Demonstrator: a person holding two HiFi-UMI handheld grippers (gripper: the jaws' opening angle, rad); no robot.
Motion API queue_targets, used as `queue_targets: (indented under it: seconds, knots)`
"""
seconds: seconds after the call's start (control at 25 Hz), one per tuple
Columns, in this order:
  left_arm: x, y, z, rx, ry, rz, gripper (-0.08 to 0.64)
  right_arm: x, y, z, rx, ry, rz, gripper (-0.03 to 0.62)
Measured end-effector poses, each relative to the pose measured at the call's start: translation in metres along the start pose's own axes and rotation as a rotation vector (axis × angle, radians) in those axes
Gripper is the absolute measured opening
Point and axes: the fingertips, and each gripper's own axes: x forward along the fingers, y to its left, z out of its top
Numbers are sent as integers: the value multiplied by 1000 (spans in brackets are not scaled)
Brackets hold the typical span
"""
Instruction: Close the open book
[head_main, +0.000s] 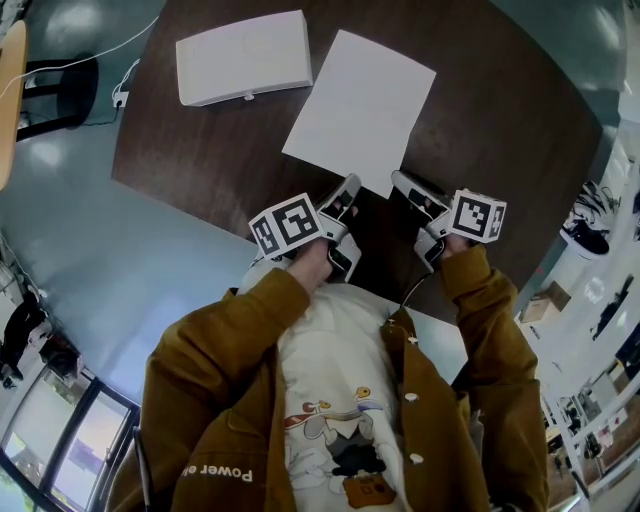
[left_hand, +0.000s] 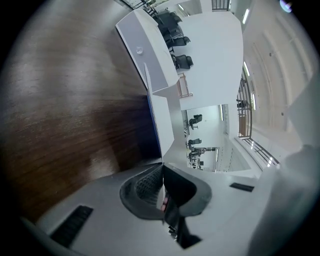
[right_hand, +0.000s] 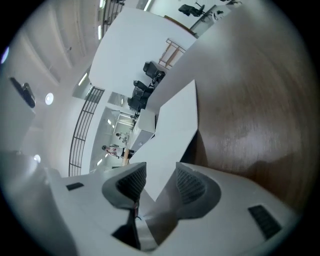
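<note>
White and thin, the book's leaf (head_main: 360, 105) is judged light and floppy; its near edge is pinched by the left claw (head_main: 350, 188), the right claw (head_main: 402, 182) spread about its corner.

A: Readable text?
B: One. "Power", white letters on the brown jacket sleeve (head_main: 225, 472), head view, 7 o'clock. Letters after it cut off.
A: More?
B: No.
</note>
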Motion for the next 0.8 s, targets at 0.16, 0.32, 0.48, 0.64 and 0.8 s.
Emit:
queue_targets:
  seconds: [0.16, 0.32, 0.48, 0.64, 0.8]
  knots:
    - [1, -10, 0, 1, 2, -1, 9, -13, 17, -2, -233, 5, -107, 184]
    - [-2, -17, 2, -12, 5, 12, 9, -15, 45, -9, -625, 53, -228, 184]
    - [-3, -25, 5, -66, 3, 19, 9, -11, 70, -21, -979, 135, -298, 184]
    - [-4, -32, 7, -84, 4, 24, 9, -7, 77, -26, -1177, 185, -344, 184]
    - [-1, -32, 5, -125, 14, 39, 9, -7, 71, -25, -1344, 231, -411, 176]
